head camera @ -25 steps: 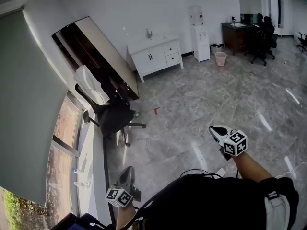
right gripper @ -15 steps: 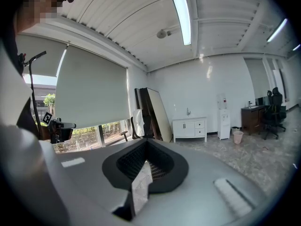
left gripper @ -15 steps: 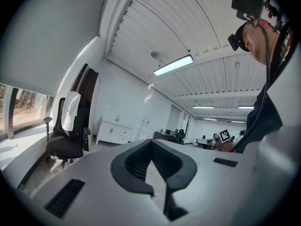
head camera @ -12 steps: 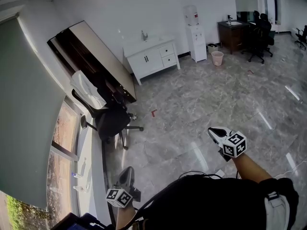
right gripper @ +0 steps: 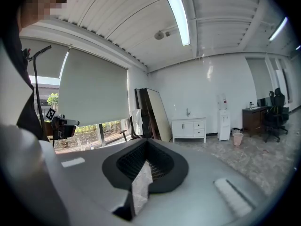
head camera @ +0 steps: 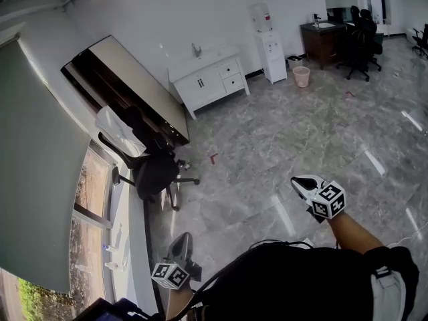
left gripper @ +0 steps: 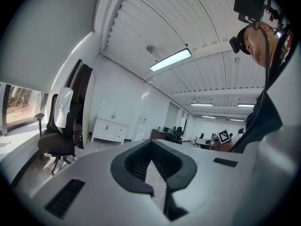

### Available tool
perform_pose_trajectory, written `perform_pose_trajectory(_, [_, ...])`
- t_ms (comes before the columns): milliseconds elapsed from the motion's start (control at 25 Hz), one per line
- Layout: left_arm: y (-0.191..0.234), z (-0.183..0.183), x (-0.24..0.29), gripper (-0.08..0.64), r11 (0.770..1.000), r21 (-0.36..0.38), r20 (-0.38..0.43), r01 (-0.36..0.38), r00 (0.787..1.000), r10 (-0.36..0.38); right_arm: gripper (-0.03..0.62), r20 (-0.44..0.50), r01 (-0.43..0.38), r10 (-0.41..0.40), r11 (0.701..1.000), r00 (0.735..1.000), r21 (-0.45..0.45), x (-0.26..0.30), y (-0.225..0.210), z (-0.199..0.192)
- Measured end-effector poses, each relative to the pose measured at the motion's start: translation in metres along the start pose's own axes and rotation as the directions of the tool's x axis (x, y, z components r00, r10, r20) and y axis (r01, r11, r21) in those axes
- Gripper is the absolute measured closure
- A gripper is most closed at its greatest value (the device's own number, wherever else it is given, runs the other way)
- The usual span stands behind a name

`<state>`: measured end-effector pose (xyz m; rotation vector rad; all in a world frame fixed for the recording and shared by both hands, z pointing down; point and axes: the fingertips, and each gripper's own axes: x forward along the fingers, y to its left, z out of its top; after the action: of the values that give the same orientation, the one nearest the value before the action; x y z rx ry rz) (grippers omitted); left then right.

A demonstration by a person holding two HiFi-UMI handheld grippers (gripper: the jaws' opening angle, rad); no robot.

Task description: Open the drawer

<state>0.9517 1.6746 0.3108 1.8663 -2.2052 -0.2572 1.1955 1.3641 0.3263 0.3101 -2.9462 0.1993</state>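
In the head view, a low white cabinet with a tap on top (head camera: 200, 82) is seen against the far wall. The two small white drawers (head camera: 231, 76) stacked at its right end are both shut and well apart from the person. The left tool (head camera: 179, 241) and the right tool (head camera: 299, 181) are held out in front of the body above the grey marbled floor (head camera: 281, 132), probably because they are only being carried and nothing is yet within reach. A black swivel chair (head camera: 155, 172) and a large dark panel leaning on the wall (head camera: 137, 85) stand to the left of the way, so an approach from the open right side is judged easier. In the left gripper view, the jaws are brought together with nothing between them, only a sliver of floor showing past them, and the cabinet is small in the distance beyond the chair. In the right gripper view, the jaws are likewise closed on nothing. The tool is aimed roughly at the cabinet, which suggests it is meant for the handle. The jaws would have to be parted before a drawer pull could be gripped.
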Motion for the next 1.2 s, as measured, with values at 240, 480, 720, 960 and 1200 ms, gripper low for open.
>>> perform_pose_trajectory(240, [0.015, 0.010, 0.017, 0.565, 1.000, -0.003, 0.000, -0.013, 1.000, 0.013, 0.594, 0.000, -0.005, 0.005, 1.000, 1.000, 0.009, 0.014, -0.011, -0.002])
perform_pose_trajectory(480, [0.054, 0.011, 0.048, 0.565, 0.998, -0.016, 0.022, 0.058, 0.998, -0.058, 0.594, -0.010, 0.029, -0.029, 1.000, 1.000, -0.008, 0.048, -0.012, 0.001])
perform_pose_trajectory(720, [0.137, 0.037, 0.065, 0.565, 0.994, -0.014, 0.028, 0.106, 0.994, -0.105, 0.594, -0.001, 0.077, -0.077, 0.997, 0.997, -0.016, 0.126, 0.010, 0.024])
perform_pose_trajectory(960, [0.226, 0.079, 0.070, 0.565, 0.992, 0.006, -0.001, 0.122, 0.992, -0.122, 0.594, 0.027, 0.084, -0.084, 0.996, 0.996, -0.026, 0.225, 0.049, 0.063])
perform_pose_trajectory(1200, [0.303, 0.094, 0.077, 0.565, 0.992, 0.020, -0.029, 0.128, 0.991, -0.127, 0.594, 0.030, 0.084, -0.084, 0.996, 0.996, -0.006, 0.307, 0.071, 0.071])
